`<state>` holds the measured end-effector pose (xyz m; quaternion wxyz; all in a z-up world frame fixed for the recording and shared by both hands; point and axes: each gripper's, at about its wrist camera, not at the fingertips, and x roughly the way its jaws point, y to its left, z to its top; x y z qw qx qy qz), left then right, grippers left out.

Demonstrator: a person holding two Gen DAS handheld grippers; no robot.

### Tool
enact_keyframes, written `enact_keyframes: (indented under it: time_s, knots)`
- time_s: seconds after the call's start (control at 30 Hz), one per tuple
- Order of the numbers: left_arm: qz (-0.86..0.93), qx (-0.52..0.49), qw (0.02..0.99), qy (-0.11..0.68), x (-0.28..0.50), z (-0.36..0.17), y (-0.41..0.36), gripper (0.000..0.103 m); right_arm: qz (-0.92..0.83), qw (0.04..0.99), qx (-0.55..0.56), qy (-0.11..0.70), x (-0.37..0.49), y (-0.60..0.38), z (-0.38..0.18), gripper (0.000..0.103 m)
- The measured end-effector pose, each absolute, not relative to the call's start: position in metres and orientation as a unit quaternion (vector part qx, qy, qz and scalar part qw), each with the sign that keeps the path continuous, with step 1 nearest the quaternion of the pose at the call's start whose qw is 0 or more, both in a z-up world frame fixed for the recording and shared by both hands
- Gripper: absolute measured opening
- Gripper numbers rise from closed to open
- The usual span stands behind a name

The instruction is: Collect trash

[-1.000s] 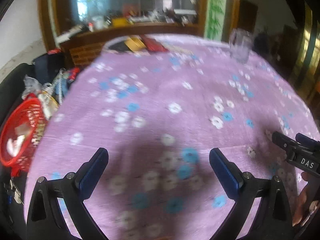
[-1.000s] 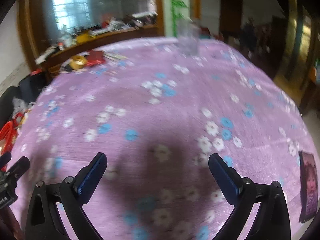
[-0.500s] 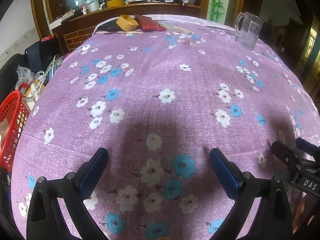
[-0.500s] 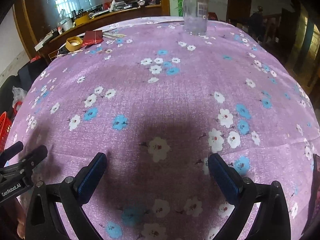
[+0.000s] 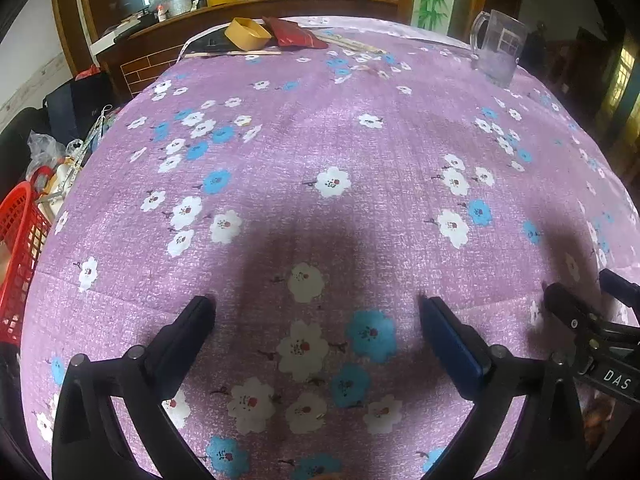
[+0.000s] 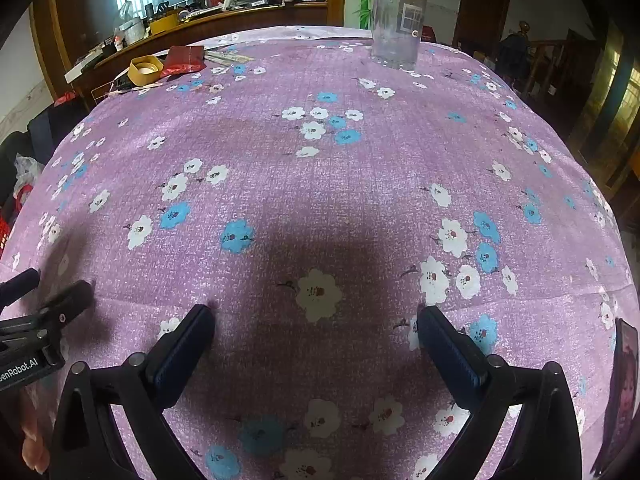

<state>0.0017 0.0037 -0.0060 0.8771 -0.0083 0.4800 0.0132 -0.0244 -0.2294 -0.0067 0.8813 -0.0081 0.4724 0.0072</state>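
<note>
Far beyond both gaping, empty tongs (image 5: 316, 312) (image 6: 316, 316), the red wrapper (image 5: 294, 34) lies.

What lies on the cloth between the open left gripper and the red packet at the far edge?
Nothing visible: only bare flowered cloth separates the left gripper from the red packet. The yellow tape roll sits beside it, touching, not in front.
</note>
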Motion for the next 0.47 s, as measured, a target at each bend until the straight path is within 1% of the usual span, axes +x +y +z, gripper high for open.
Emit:
enact_keyframes:
  time_s: [0.47]
  knots:
    - [0.015,-0.007,0.877,0.480,0.0022,-0.0066,0.0036,0.103,0.007,0.881,-0.008,0.472,-0.0243,-0.2294,-0.0067,0.103]
